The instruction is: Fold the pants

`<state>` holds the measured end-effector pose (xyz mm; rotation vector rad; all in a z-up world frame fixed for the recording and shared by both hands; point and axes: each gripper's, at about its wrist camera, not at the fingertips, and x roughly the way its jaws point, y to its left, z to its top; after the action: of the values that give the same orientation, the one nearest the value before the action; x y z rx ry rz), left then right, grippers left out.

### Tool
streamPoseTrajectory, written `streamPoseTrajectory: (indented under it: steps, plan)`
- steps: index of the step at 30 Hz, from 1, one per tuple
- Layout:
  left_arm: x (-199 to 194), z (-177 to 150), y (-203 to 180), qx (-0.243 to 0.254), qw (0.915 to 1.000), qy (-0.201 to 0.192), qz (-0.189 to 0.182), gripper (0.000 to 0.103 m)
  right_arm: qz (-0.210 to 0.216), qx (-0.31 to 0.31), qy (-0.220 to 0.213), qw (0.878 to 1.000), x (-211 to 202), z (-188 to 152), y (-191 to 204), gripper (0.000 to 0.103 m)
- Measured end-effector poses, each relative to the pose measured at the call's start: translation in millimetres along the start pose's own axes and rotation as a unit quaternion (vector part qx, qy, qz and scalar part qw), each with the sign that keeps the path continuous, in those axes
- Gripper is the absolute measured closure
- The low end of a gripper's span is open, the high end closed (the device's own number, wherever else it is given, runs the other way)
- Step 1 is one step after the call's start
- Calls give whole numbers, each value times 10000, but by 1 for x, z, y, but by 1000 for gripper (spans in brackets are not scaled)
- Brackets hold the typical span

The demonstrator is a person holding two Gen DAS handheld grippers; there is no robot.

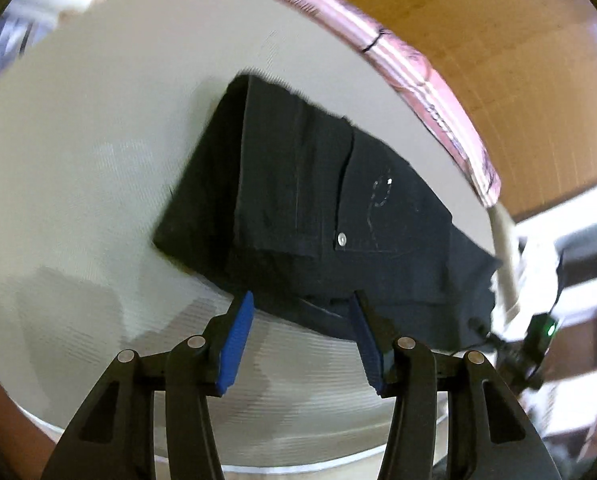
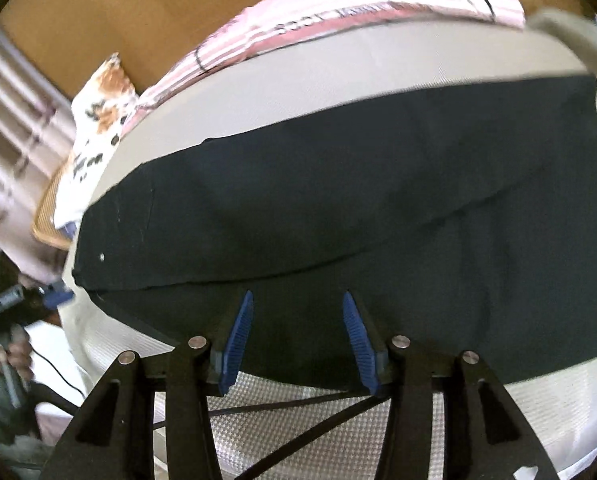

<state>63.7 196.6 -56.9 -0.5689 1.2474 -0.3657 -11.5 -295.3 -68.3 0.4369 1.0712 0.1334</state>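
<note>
The black pants (image 1: 318, 200) lie folded on a white mattress (image 1: 78, 184), with a pocket rivet and stitching facing up. My left gripper (image 1: 303, 295) is open at the near edge of the pants; its blue pads stand apart and do not press the cloth. In the right wrist view the pants (image 2: 338, 208) spread wide across the mattress (image 2: 282, 92). My right gripper (image 2: 297, 295) hovers open over their near edge, its blue pads clear of the fabric. The left gripper (image 2: 56, 296) shows at the far left by the pants' end, held by a hand.
A pink striped cover (image 1: 430, 80) runs along the mattress's far side against a wooden board (image 1: 498, 40). A pillow (image 2: 98, 112) with orange and black marks lies at the left on a woven tray (image 2: 46, 224). The mattress's near edge (image 1: 258, 460) drops off below my fingers.
</note>
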Motion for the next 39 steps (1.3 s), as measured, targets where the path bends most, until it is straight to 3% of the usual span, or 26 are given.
streamPoseTrajectory:
  steps: [9, 14, 19, 24, 26, 34, 39]
  plan:
    - [22, 9, 8, -664, 9973, -292, 104, 54, 453, 1074, -4, 9932, 12, -5, -37, 58]
    - [25, 13, 2, -532, 9970, -488, 277, 72, 604, 1301, -185, 9895, 20, -1, -47, 58]
    - [23, 19, -3, -470, 9964, -598, 376, 78, 640, 1480, -425, 9860, 28, 15, -53, 61]
    - [19, 23, -5, -353, 9965, -583, 481, 80, 601, 1769, -589, 9806, 34, 30, -68, 76]
    - [18, 24, -5, -311, 9964, -551, 557, 80, 551, 1886, -572, 9788, 34, 34, -73, 92]
    - [7, 34, -29, 608, 9910, -506, 1080, 82, 143, 1114, -731, 9910, -19, 23, -37, 95]
    - [13, 34, -31, 1187, 9803, -311, 1548, 82, -13, 1118, -319, 9932, -21, -4, -28, 95]
